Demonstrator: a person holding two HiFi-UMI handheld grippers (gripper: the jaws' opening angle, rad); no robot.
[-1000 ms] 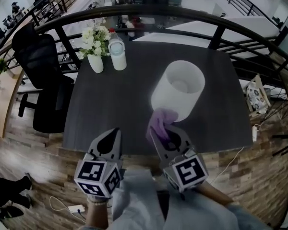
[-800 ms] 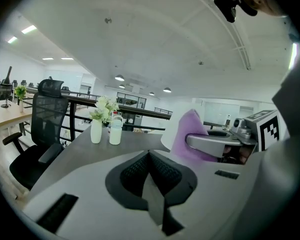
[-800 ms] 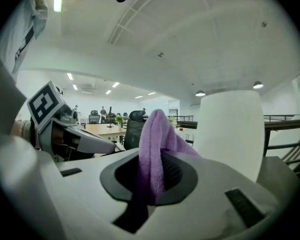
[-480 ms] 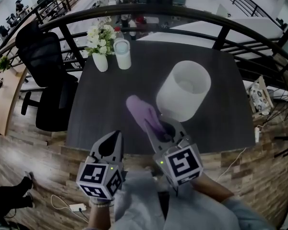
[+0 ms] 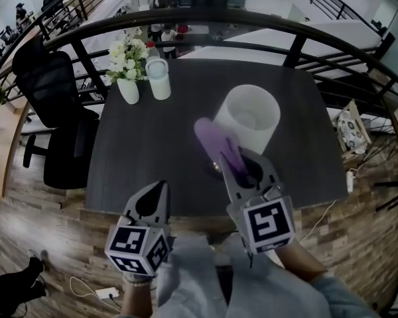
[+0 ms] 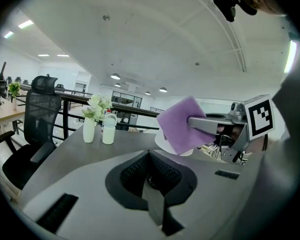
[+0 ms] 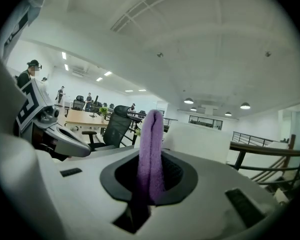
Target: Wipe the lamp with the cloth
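A white cylindrical lamp (image 5: pixel 247 118) stands on the dark table (image 5: pixel 146 158), right of its middle. My right gripper (image 5: pixel 237 163) is shut on a purple cloth (image 5: pixel 215 142), which sticks up in front of the lamp's near left side. In the right gripper view the cloth (image 7: pixel 151 154) stands folded between the jaws, with the lamp (image 7: pixel 199 142) just behind it. My left gripper (image 5: pixel 150 200) hangs shut and empty near the table's front edge. From the left gripper view I see the cloth (image 6: pixel 182 124) held by the right gripper (image 6: pixel 210 125), covering most of the lamp.
A white vase of flowers (image 5: pixel 128 73) and a white bottle (image 5: pixel 159 77) stand at the table's far left corner. A black office chair (image 5: pixel 53 105) is left of the table. A dark railing (image 5: pixel 205 18) curves behind it. Cables lie on the wooden floor (image 5: pixel 40 230).
The right gripper has carried the cloth from the table's middle rightward and up against the lamp's near left side. The left gripper has stayed put.
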